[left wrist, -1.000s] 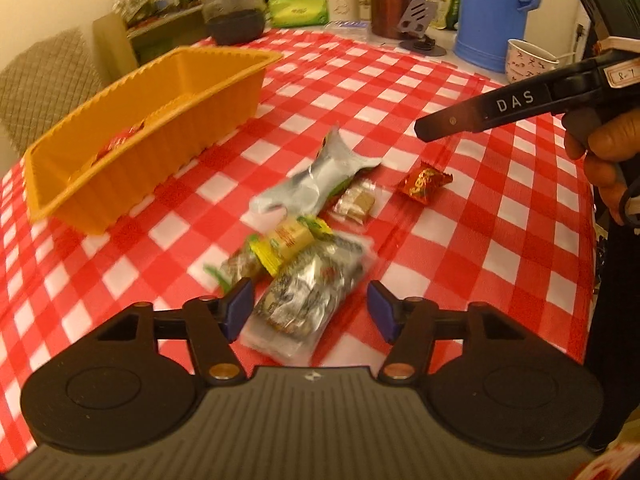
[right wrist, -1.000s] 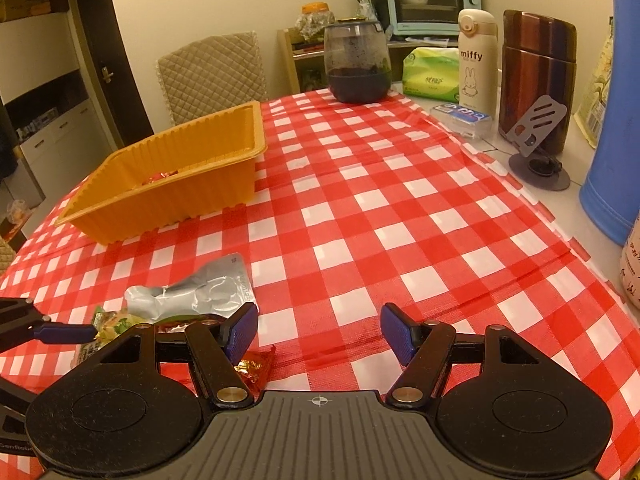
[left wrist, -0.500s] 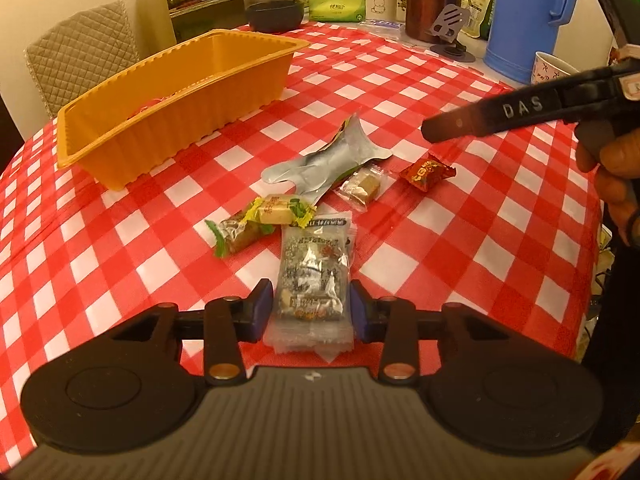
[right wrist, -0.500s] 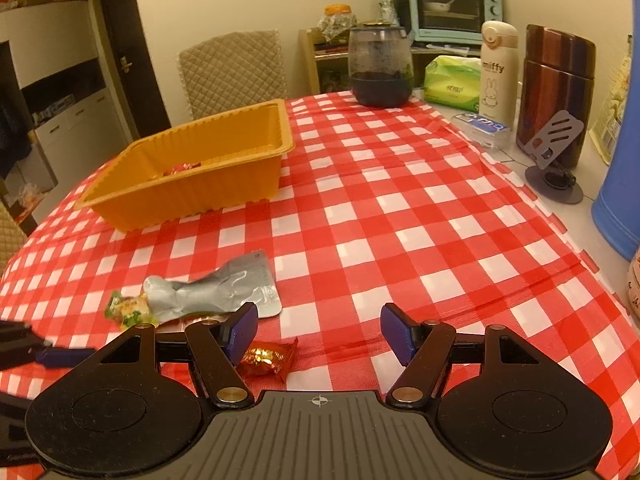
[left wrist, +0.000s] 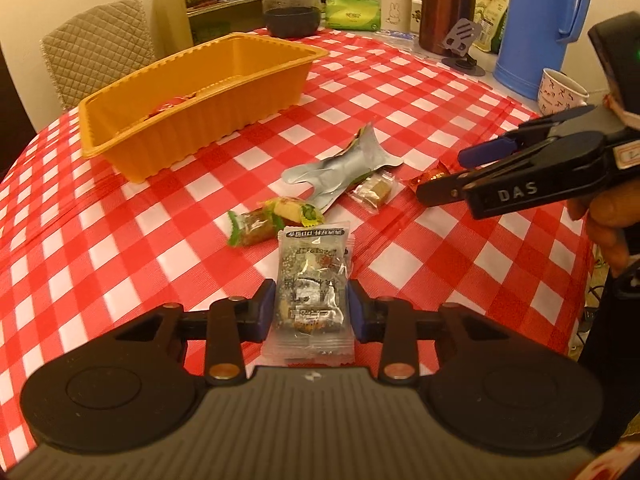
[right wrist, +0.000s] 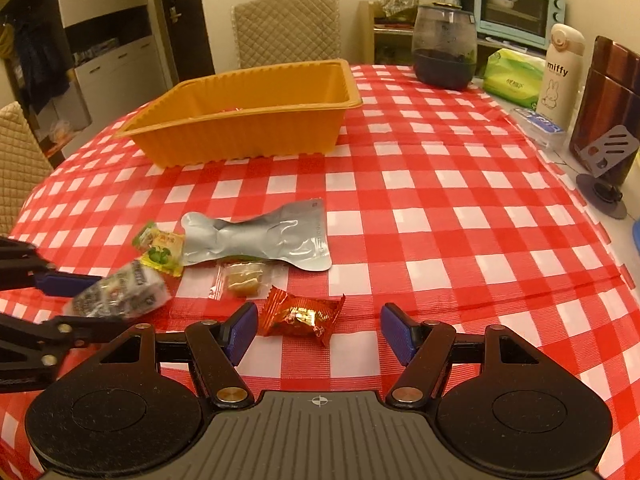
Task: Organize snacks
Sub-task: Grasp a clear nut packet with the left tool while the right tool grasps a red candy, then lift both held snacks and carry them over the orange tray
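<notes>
A red-and-white checked tablecloth (right wrist: 440, 184) fills the centre of the frame. At upper right stand a dark glass jar (right wrist: 445, 54), a green tissue pack (right wrist: 514, 78), a white "miffy" bottle (right wrist: 560, 76) and a toaster oven (right wrist: 520, 8). A quilted chair (right wrist: 286, 30) occupies upper centre. A blue jug (left wrist: 540, 24) stands upper right in the left wrist view.

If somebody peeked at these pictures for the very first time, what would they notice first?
Probably the red-and-white checkered tablecloth covering the whole table, with the big orange tray standing at its far side. Next, the little heap of snacks in the middle, where the left gripper is pinching a clear snack packet and the open right gripper sits around a shiny red candy.
</notes>
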